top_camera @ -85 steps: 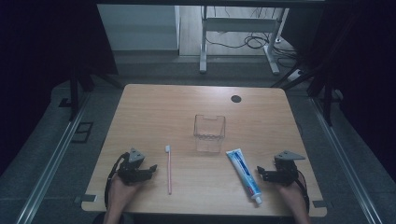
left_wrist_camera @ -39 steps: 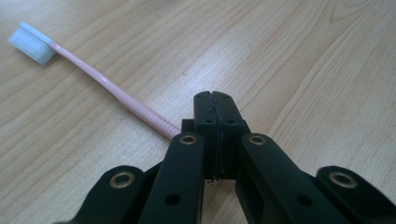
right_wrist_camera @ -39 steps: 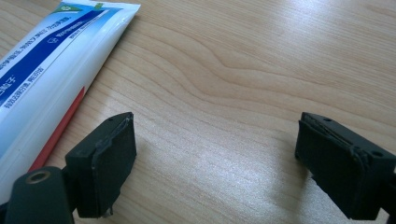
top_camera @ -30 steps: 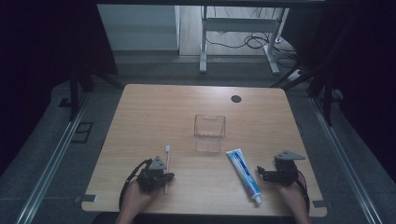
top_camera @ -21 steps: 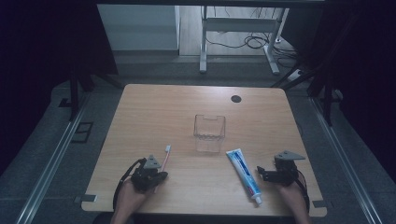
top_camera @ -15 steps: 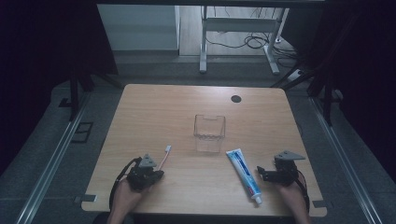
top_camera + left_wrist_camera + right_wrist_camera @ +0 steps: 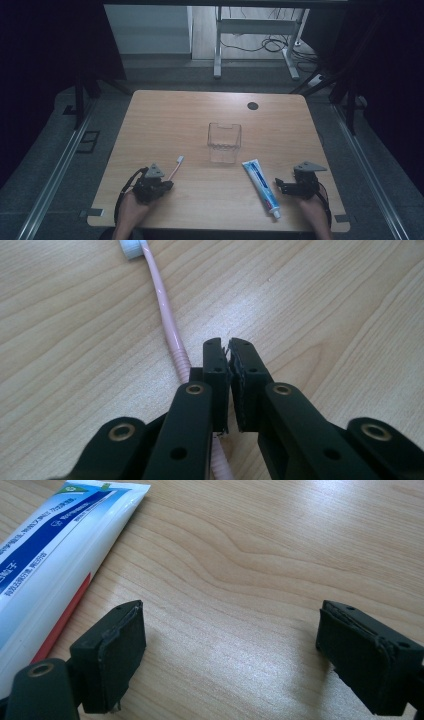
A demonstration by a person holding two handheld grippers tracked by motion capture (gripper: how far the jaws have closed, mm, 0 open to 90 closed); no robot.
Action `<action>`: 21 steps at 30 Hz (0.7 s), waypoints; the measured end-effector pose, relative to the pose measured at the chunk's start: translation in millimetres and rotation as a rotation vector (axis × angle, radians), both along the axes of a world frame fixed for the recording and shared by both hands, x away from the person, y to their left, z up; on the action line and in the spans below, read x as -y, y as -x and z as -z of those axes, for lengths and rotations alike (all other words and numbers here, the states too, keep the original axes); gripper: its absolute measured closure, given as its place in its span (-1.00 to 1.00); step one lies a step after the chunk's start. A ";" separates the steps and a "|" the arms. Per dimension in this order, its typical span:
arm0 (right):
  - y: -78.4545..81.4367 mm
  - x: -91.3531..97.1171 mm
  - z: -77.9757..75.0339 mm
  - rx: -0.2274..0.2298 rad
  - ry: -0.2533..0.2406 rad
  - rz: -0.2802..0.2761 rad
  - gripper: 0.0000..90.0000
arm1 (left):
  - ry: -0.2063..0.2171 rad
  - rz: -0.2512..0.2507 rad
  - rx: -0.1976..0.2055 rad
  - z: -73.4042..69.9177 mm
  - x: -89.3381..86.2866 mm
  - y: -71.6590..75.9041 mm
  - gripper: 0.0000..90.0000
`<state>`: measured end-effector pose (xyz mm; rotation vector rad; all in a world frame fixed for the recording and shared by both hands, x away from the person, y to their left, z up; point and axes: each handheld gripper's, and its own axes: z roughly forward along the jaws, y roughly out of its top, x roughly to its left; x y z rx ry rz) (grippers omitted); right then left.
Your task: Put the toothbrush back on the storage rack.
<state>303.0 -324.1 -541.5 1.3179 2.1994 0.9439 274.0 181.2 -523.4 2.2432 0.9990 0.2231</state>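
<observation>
The high view shows a wooden table (image 7: pixel 165 120) with a clear plastic box (image 7: pixel 224 142) standing near its middle and a small dark round hole (image 7: pixel 253 106) farther back to the right. At the near left the left gripper (image 7: pixel 167 185) lies in the person's hand, with a pink toothbrush (image 7: pixel 175 166) running from it up and to the right, its white head pointing toward the box. At the near right the right gripper (image 7: pixel 278 186) rests in the other hand, its jaws pointing left at a blue-and-white toothpaste tube (image 7: pixel 261 185), which lies slanted just right of the box with its cap toward the near edge.

The left gripper view looks along the left gripper (image 7: pixel 229 351) with its jaws almost pressed together, a thin slit between the pads and nothing between them; they have just been opening a little. The toothbrush (image 7: pixel 167 315) lies on the wood beside the left jaw, its ribbed handle passing along and under that jaw, its white head at the top edge. Whether the jaw touches the handle cannot be told.

The right gripper view shows the right gripper (image 7: pixel 230 645) with jaws spread wide over bare wood, pinching nothing. The toothpaste tube (image 7: pixel 55 545) lies just beside the left jaw, outside the gap.
</observation>
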 end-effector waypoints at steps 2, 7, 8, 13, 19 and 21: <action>0.0 0.0 0.0 0.000 0.000 0.000 -0.73 | -0.003 -0.008 0.004 -1.4 -1.0 -0.7 0.85; 0.0 0.0 0.0 0.000 0.000 0.000 -0.73 | -0.009 -0.020 0.004 -5.1 -3.9 -3.1 0.79; 0.0 0.0 0.0 0.000 0.000 0.000 -0.73 | -0.009 -0.023 0.001 -5.6 -4.3 -3.9 0.78; 0.0 0.0 0.0 0.000 0.000 0.000 -0.73 | -0.025 -0.030 -0.010 -8.6 -4.3 -9.0 0.72; 0.0 -0.1 0.1 0.001 0.000 0.000 -0.73 | -0.036 -0.035 -0.018 -12.5 -2.3 -15.1 0.71; 0.0 -0.1 0.1 0.001 0.000 0.000 -0.73 | -0.037 -0.039 -0.023 -13.1 -1.9 -15.7 0.71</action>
